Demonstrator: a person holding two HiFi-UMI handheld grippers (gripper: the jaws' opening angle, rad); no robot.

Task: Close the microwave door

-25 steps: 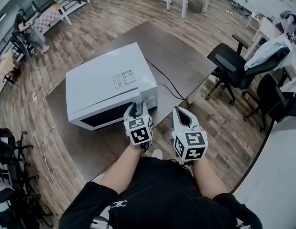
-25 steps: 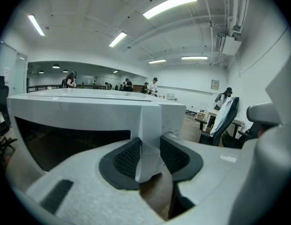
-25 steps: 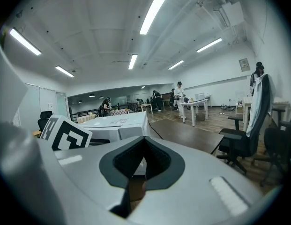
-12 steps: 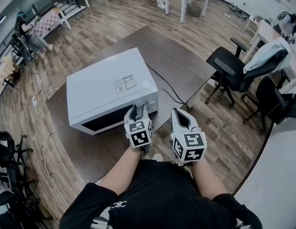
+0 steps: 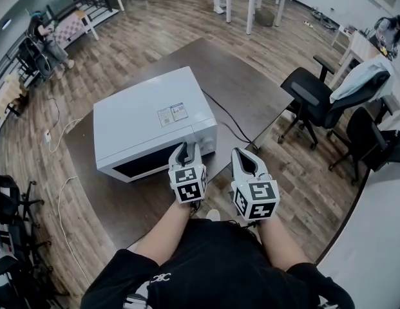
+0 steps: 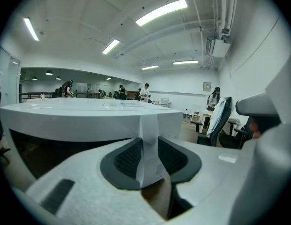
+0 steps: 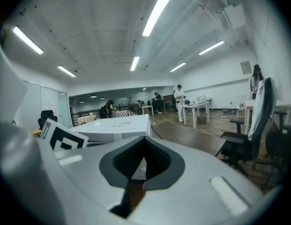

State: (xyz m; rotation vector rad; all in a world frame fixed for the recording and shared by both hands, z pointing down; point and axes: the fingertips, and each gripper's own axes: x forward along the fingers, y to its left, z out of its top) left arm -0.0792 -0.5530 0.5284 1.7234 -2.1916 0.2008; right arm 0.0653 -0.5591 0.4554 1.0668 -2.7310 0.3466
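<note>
The boxy white metal microwave (image 5: 148, 118) sits on the dark brown wooden surface (image 5: 245, 82). Its dark-windowed door (image 5: 145, 161) faces the person and looks flush or nearly so. The left tongs (image 5: 181, 148) have just been closing on the door's upright white handle strip (image 6: 149, 125), and the pads appear to rest against both its sides. The right tongs (image 5: 240, 154) hover free near the front right corner, tips drawn together on nothing.

The grip should probably stay light. Any push should run straight into the front, so the oven does not skid back and the latch catches evenly.
</note>
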